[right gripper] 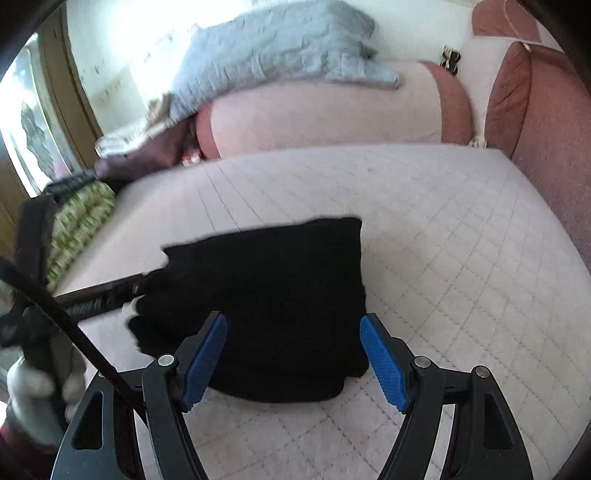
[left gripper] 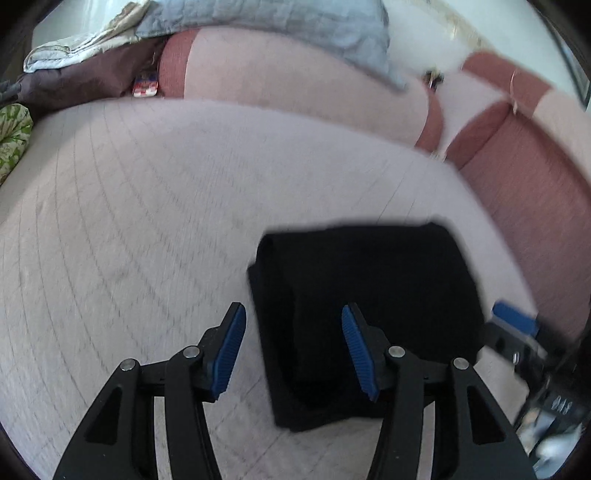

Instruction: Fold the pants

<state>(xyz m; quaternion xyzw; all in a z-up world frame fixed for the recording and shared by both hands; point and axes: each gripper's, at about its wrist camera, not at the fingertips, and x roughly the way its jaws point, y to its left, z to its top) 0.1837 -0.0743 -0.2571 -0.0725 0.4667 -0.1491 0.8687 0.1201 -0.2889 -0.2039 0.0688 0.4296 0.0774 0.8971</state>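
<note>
We hold both grippers above the pants (left gripper: 365, 317), which lie as a compact black bundle on the quilted mattress (left gripper: 129, 221), near its front edge and well clear of the pink bolster (left gripper: 295, 74) and the grey quilt (left gripper: 280, 22) behind it. The left gripper (left gripper: 293, 347) has its fingers (left gripper: 231, 354) spread wide and grips nothing; its right finger hangs over the bundle's left portion, its left finger over bare mattress. The right gripper (right gripper: 293, 360) is likewise spread wide and empty, straddling the near edge of the bundle. In the right view the left gripper's body enters from the left, close to the bundle's left corner; whether it touches the cloth we cannot tell. We judge the fold to be essentially complete, with only release or a final tidy remaining. Risks from here: a finger withdrawn low across the cloth could snag the top layer and drag the fold open, since the left edge already looks uneven and loosely stacked. Pressing down off-centre could slide the bundle on the smooth cover. The two grippers work close together, so a careless crossing path could make them collide.
</note>
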